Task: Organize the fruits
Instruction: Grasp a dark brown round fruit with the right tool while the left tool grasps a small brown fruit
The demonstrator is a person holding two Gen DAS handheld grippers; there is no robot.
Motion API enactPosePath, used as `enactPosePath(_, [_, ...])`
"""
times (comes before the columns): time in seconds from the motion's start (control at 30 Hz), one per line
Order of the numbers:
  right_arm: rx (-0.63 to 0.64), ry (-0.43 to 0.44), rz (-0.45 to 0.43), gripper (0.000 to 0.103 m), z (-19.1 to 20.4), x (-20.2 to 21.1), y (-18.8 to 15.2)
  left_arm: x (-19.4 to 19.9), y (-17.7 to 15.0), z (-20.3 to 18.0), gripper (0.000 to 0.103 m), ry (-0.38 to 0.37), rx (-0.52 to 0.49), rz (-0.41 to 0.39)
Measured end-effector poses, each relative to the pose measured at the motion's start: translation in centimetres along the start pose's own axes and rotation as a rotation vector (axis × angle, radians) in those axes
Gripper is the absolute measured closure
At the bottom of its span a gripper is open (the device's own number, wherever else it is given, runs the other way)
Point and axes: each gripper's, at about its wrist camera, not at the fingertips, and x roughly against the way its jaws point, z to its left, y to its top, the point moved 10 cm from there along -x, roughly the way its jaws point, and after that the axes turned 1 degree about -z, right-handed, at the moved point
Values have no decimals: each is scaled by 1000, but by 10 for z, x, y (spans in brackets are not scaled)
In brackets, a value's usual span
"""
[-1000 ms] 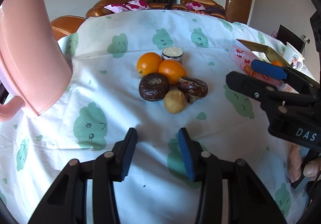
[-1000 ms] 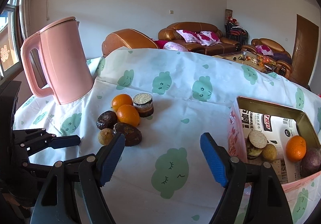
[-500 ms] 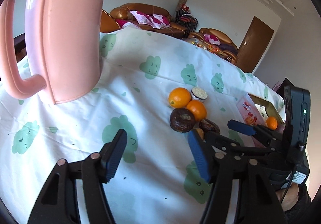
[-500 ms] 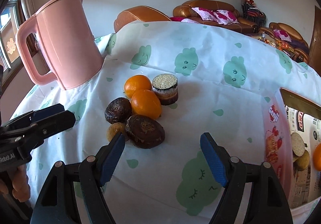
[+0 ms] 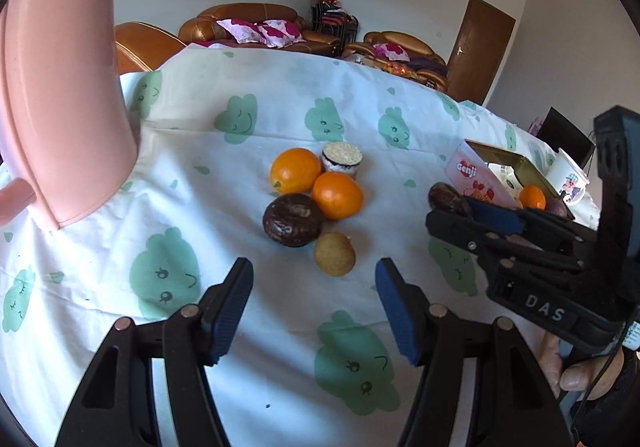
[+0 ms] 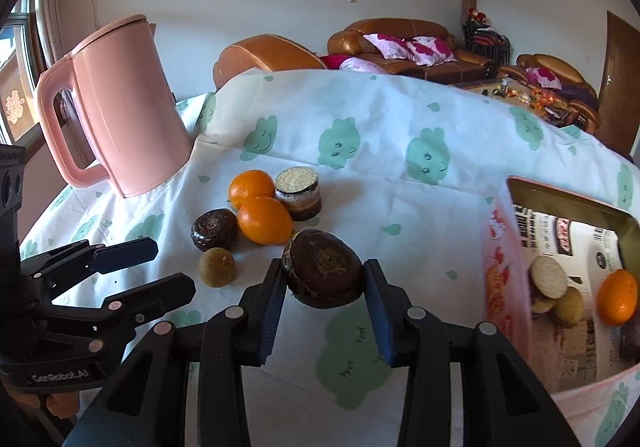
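My right gripper (image 6: pixel 323 289) is shut on a dark brown round fruit (image 6: pixel 322 273) and holds it above the cloth, left of the pink box (image 6: pixel 505 263). It also shows in the left wrist view (image 5: pixel 448 197). On the cloth lie two oranges (image 5: pixel 295 170) (image 5: pixel 337 195), another dark brown fruit (image 5: pixel 292 219), a small yellow-brown fruit (image 5: pixel 334 259) and a white-topped round piece (image 5: pixel 342 162). My left gripper (image 5: pixel 314 299) is open and empty, just short of the small yellow-brown fruit. The box holds an orange (image 6: pixel 618 297) and several other pieces.
A tall pink kettle (image 6: pixel 124 107) stands at the left of the table. A paper cup (image 5: pixel 570 177) stands beyond the box. The cloth-covered table (image 6: pixel 360 135) rises toward the back; sofas lie behind.
My right gripper has closed on the dark brown fruit nearest it and lifted it off the cloth toward the box. My left gripper has swung back to face the pile.
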Motion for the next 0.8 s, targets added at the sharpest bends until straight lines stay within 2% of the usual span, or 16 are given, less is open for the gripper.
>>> enactPosePath(0.1, [-4, -25, -44, 61, -12, 19, -3, -11, -2, -11, 45, 25, -15, 36])
enactPosePath(0.2, [-20, -22, -54, 61, -21, 28, -6, -24, -3, -14, 50, 89, -25, 76])
enactPosePath(0.27, [-31, -11, -50, 61, -23, 29, -7, -27, 1, -13, 53, 131, -19, 67])
enactPosePath(0.37, [-26, -10, -42, 61, -23, 26, -8, -31, 4, -8, 68, 179, -2, 66])
enactPosePath(0.4, [-23, -8, -39, 61, -22, 25, -9, -30, 4, -7, 77, 186, -3, 65])
enactPosePath(0.47, [-23, -4, -39, 61, -20, 25, -10, -29, 3, -7, 77, 162, 5, 60])
enactPosePath(0.53, [-23, -6, -48, 61, -20, 27, -10, -22, 4, -2, 77, 147, 37, 37])
enactPosePath(0.63, [-21, -16, -72, 61, -21, 31, -6, -7, 11, 4, 77, 121, 87, -42])
enactPosePath(0.8, [-6, -22, -112, 61, -18, 37, -3, 15, 21, 6, 77, 183, 93, -162])
